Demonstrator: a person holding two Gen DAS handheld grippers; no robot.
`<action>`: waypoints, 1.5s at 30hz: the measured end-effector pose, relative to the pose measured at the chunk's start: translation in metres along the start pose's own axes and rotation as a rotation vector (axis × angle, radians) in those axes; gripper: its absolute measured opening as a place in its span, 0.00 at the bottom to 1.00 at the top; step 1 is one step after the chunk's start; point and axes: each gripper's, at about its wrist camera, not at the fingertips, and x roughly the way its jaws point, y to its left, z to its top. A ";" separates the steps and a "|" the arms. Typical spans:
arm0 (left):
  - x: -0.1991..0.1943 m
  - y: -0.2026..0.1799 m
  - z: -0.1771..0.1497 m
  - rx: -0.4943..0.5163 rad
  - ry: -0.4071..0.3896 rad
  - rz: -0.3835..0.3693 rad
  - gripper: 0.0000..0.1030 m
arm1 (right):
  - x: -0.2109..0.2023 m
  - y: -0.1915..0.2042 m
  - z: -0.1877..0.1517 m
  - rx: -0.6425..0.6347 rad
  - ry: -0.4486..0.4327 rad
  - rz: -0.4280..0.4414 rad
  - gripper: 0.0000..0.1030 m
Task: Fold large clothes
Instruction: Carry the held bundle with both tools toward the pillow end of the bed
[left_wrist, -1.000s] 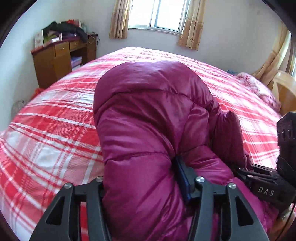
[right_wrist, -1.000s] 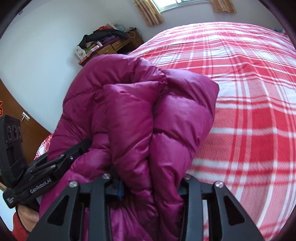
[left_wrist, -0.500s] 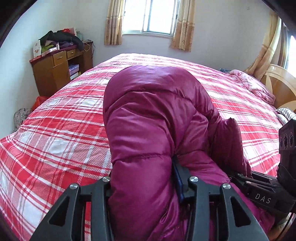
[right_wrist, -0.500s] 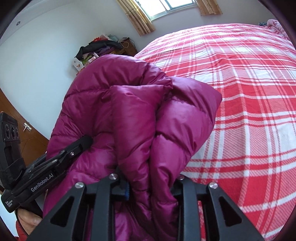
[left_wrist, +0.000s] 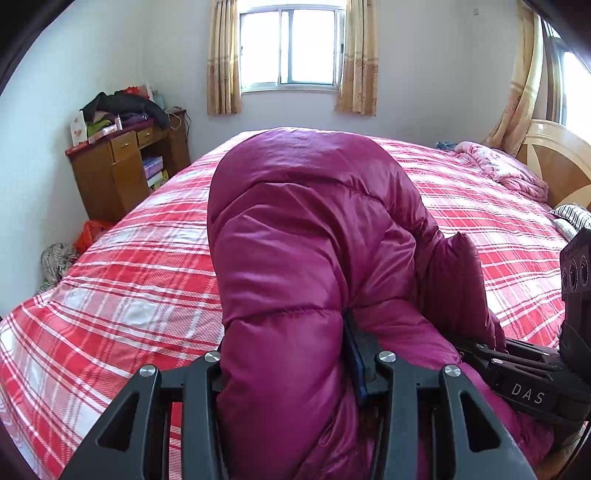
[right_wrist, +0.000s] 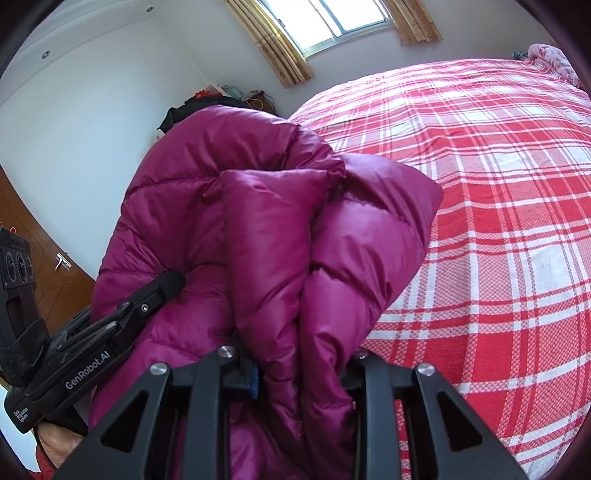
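One jacket (left_wrist: 314, 266) – magenta, quilted, puffy – is bunched up and held off the bed (left_wrist: 122, 280) between two grippers. The left gripper (left_wrist: 291, 354) is clamped on a thick fold of it; its jaws had just been closing, with that fold between them. The right gripper (right_wrist: 295, 365) pinches several gathered layers, and its jaws too had just been narrowing on the cloth. Each gripper shows in the other's view: the right one at the jacket's right side in the left wrist view, the left one pressed into the jacket's left side in the right wrist view, with part of a hand (right_wrist: 59, 443) under it.

The bed is one, wide, covered by a red-and-white plaid sheet. One pink quilt (left_wrist: 502, 170) lies crumpled near the one wooden headboard (left_wrist: 554, 158), with a striped pillow (left_wrist: 570, 214) just beside it.

The room has white walls and one window (left_wrist: 290, 44) behind the bed, flanked by two beige curtains (left_wrist: 221, 59); a third curtain hangs at the right. One wooden desk (left_wrist: 122, 166) stands in the left corner – clothes and boxes piled on top, books on its shelf. An orange bag (left_wrist: 90, 234) and a bundle of cloth lie on the floor beside it.
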 end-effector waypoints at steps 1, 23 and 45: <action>-0.001 0.002 0.000 -0.002 -0.002 0.003 0.42 | -0.001 0.001 0.000 -0.003 -0.001 0.001 0.27; -0.052 0.078 -0.004 -0.113 -0.086 0.126 0.42 | 0.032 0.087 0.020 -0.166 0.019 0.069 0.27; -0.092 0.253 -0.041 -0.367 -0.092 0.408 0.42 | 0.165 0.239 0.022 -0.458 0.150 0.277 0.27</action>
